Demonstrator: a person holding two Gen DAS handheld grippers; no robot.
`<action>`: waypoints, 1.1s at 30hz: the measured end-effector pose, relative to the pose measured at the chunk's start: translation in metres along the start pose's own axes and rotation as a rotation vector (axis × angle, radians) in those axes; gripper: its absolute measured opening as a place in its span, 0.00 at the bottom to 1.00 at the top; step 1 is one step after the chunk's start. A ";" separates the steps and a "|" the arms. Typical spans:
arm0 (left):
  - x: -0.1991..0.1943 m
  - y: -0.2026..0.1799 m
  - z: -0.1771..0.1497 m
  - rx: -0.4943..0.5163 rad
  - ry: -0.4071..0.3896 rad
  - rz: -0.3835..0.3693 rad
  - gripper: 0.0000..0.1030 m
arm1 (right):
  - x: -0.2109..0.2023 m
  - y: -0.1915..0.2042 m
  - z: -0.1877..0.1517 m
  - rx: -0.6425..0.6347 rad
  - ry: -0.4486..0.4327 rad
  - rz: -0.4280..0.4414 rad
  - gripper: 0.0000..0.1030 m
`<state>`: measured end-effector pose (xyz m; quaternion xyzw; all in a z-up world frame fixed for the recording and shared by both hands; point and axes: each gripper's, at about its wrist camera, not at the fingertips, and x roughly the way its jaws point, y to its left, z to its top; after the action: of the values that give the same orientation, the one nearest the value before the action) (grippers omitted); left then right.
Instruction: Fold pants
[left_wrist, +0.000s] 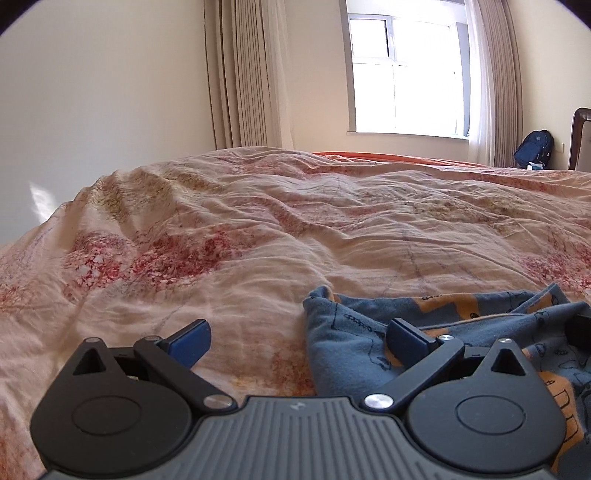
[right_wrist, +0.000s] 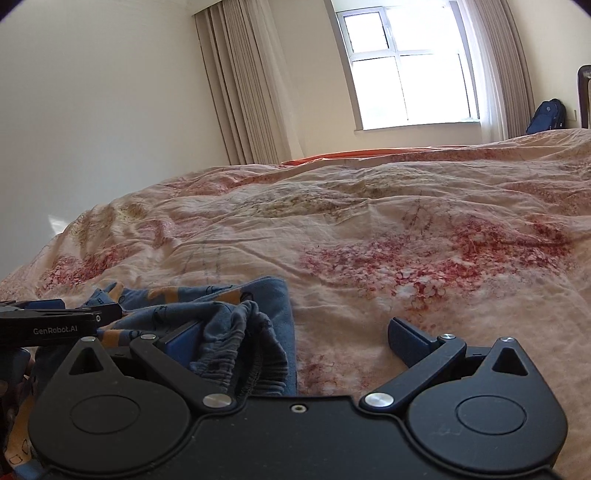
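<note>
Blue pants (left_wrist: 347, 332) printed with orange shapes lie crumpled on the bed, at the lower right of the left wrist view. My left gripper (left_wrist: 299, 341) is open; its right finger (left_wrist: 406, 341) rests over the pants' left edge and its left finger (left_wrist: 192, 341) is over bare bedding. In the right wrist view the pants (right_wrist: 221, 314) lie at the lower left, their gathered waistband (right_wrist: 251, 354) bunched beside my left finger. My right gripper (right_wrist: 297, 343) is open, holding nothing. The left gripper (right_wrist: 55, 321) shows side-on at the left edge.
A wrinkled cream and red floral bedcover (left_wrist: 295, 229) fills the bed, with an orange sheet (left_wrist: 388, 157) at its far edge. Beyond are beige curtains (left_wrist: 243, 74), a bright window (left_wrist: 406, 74), a blue backpack (left_wrist: 533, 147) and a dark chair frame (left_wrist: 580, 136).
</note>
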<state>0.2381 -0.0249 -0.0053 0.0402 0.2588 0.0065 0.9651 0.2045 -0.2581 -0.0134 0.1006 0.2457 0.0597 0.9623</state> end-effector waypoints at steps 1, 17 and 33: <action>-0.004 0.000 0.000 -0.003 -0.010 0.004 1.00 | -0.003 0.000 0.000 0.007 -0.012 0.011 1.00; -0.049 -0.012 -0.024 -0.036 -0.009 -0.013 0.99 | -0.012 -0.002 -0.006 0.047 -0.029 0.007 1.00; -0.102 0.003 -0.064 -0.181 0.081 -0.057 0.99 | -0.048 0.028 -0.034 0.012 -0.030 -0.012 1.00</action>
<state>0.1179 -0.0205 -0.0090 -0.0546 0.2969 0.0041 0.9533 0.1444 -0.2330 -0.0141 0.1058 0.2324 0.0509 0.9655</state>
